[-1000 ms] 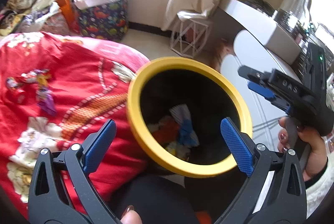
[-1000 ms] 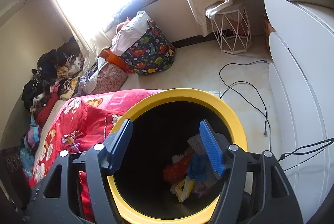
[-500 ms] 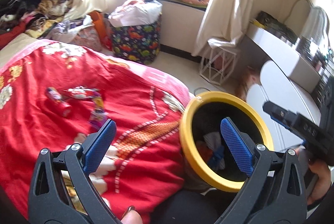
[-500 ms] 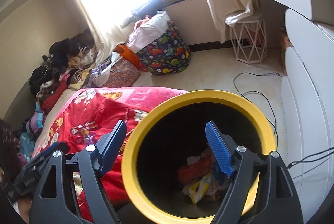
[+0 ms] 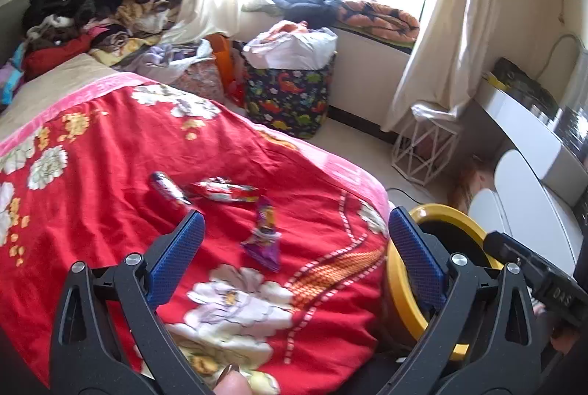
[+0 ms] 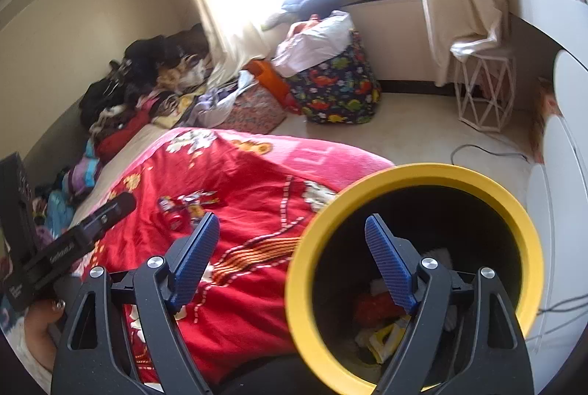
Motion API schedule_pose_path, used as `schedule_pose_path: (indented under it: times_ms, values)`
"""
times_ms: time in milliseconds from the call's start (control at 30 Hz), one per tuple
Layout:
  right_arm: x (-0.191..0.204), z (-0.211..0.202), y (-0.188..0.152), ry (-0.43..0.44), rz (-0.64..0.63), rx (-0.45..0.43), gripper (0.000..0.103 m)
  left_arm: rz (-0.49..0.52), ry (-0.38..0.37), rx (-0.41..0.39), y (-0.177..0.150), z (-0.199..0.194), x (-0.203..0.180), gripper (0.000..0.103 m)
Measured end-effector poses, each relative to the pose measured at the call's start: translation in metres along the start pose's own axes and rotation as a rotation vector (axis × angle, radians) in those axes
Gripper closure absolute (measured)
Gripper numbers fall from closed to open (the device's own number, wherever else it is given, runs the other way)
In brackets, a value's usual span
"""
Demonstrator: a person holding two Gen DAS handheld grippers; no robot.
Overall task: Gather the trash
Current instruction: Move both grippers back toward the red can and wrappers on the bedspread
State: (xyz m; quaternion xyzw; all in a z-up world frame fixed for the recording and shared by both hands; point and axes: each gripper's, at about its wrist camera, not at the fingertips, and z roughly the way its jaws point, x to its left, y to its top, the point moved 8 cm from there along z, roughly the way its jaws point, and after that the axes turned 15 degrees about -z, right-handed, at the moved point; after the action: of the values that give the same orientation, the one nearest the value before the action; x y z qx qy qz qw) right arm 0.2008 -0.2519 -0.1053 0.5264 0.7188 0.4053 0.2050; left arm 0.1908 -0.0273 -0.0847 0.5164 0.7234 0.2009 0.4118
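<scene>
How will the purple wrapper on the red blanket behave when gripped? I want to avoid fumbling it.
The purple wrapper looks flat and crinkled, so it is probably light and floppy and would likely crumple between the pads. Its glossy film may be slippery. It lies on the soft red blanket, which might bunch up with it under a low pinch.

Open red blanket (image 5: pixel 110 174) is lying around the three wrappers (image 5: pixel 228 191), nothing crowding them from above. The yellow-rimmed bin (image 6: pixel 415 174) is sitting tight against the bed's edge, its mouth gaping unblocked.
</scene>
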Motion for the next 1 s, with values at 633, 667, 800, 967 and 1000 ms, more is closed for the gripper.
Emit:
schedule_pose_path:
  times_ms: [633, 667, 800, 967, 1000]
  values:
    - [0.083, 0.059, 0.028, 0.135, -0.137, 0.053, 0.024, -0.196, 0.142, -0.058, 0.035, -0.004, 0.104, 0.011]
    - [0.086, 0.062, 0.031, 0.138, -0.147, 0.052, 0.024, -0.209, 0.145, -0.055, 0.035, -0.004, 0.110, 0.011]
    - [0.094, 0.083, 0.046, 0.156, -0.188, 0.054, 0.024, -0.263, 0.149, -0.035, 0.034, 0.001, 0.128, 0.015]
    - [0.087, 0.119, 0.060, 0.140, -0.198, 0.087, 0.030, -0.293, 0.147, 0.004, 0.027, 0.011, 0.140, 0.033]
    - [0.086, 0.128, 0.063, 0.136, -0.210, 0.095, 0.033, -0.298, 0.145, 0.015, 0.025, 0.014, 0.142, 0.037]
